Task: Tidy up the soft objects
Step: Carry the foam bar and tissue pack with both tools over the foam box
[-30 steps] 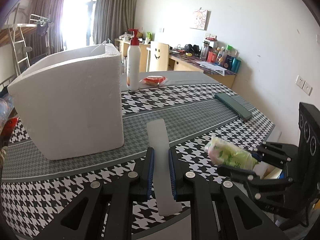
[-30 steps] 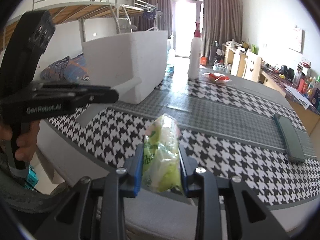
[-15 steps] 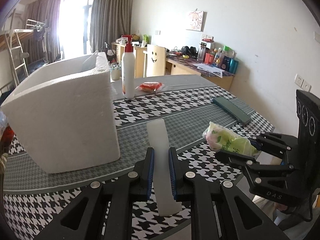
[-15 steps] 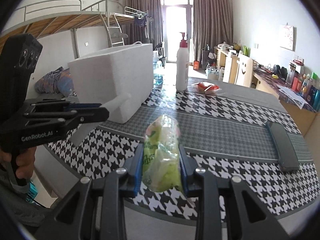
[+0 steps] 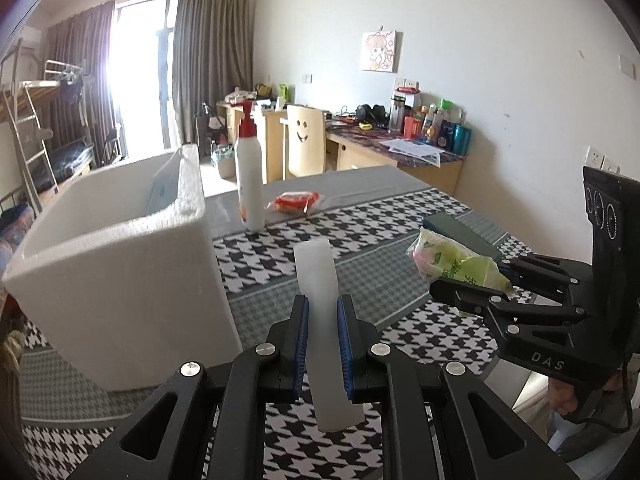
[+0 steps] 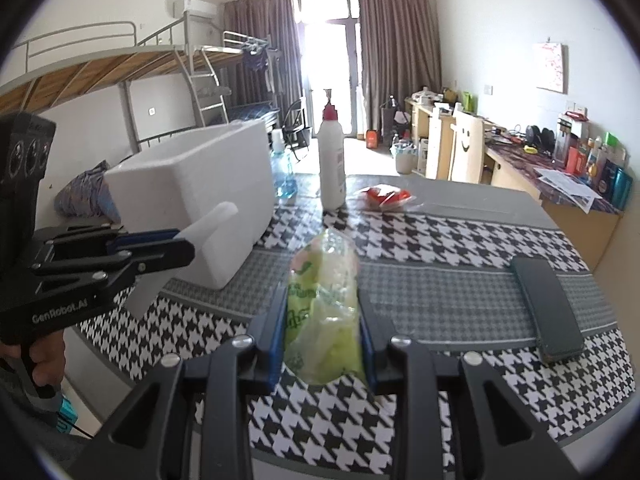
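the open-topped white styrofoam box (image 5: 120, 264) stands on the houndstooth-patterned table (image 5: 400, 292), toward its left side. inside it, a pale flat rectangular piece (image 5: 164, 188) leans against the far inner wall; the rest of the interior is hidden by the near wall. in the right wrist view the same box (image 6: 200, 184) sits beyond the left gripper, with a blue-tinted clear bottle (image 6: 283, 176) just behind its far corner.

the left gripper (image 5: 322, 344) is closed on a long translucent white strip (image 5: 322, 320), blue pads pressed against its two long edges. the strip's long axis runs straight ahead along the fingers, its far end pointing out over the table just right of the box's near corner, its near end sticking out behind the pads. it is held above the table. from the right wrist view the strip (image 6: 208, 228) angles up toward the box's side, close to it; whether it touches cannot be told.

the right gripper (image 6: 322, 340) is clamped on a crinkly clear plastic packet with yellow-green contents (image 6: 322, 312). the packet's long axis also runs forward along the fingers, its sealed end pointing at the table's middle. in the left wrist view the packet (image 5: 452, 264) pokes out leftward from the right gripper (image 5: 472, 280), above the table's right part.

further back stand a white pump bottle with a red top (image 5: 249, 176) and a small red-filled clear packet (image 5: 294, 202) beside it. a dark green flat rectangular block (image 6: 548, 308) lies near the right edge.
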A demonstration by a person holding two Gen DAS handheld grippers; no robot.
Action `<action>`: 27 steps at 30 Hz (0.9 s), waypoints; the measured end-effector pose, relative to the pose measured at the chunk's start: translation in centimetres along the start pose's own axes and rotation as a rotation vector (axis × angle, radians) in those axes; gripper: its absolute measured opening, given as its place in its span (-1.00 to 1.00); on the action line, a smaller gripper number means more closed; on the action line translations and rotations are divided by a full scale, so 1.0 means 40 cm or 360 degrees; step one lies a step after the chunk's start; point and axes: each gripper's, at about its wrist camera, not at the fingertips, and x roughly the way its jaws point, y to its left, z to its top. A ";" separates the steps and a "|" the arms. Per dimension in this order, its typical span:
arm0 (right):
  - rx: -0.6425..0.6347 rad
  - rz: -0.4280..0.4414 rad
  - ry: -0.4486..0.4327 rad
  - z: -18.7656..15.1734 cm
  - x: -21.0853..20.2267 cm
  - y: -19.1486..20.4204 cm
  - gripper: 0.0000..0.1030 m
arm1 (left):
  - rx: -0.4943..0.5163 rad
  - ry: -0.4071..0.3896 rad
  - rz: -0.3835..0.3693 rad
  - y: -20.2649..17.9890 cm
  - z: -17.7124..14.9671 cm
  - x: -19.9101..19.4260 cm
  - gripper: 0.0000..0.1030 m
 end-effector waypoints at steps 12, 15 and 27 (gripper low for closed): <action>0.0008 -0.0035 -0.0052 0.054 0.013 -0.002 -0.31 | 0.0017 -0.0099 -0.0004 0.017 0.060 -0.016 -0.70; 0.0007 -0.0039 -0.0072 0.069 0.011 0.001 -0.31 | 0.0020 -0.0133 -0.0003 0.024 0.075 -0.026 -0.70; 0.0025 -0.0025 -0.0170 0.129 -0.007 0.018 -0.31 | 0.0005 -0.0286 0.0022 0.045 0.140 -0.086 -0.70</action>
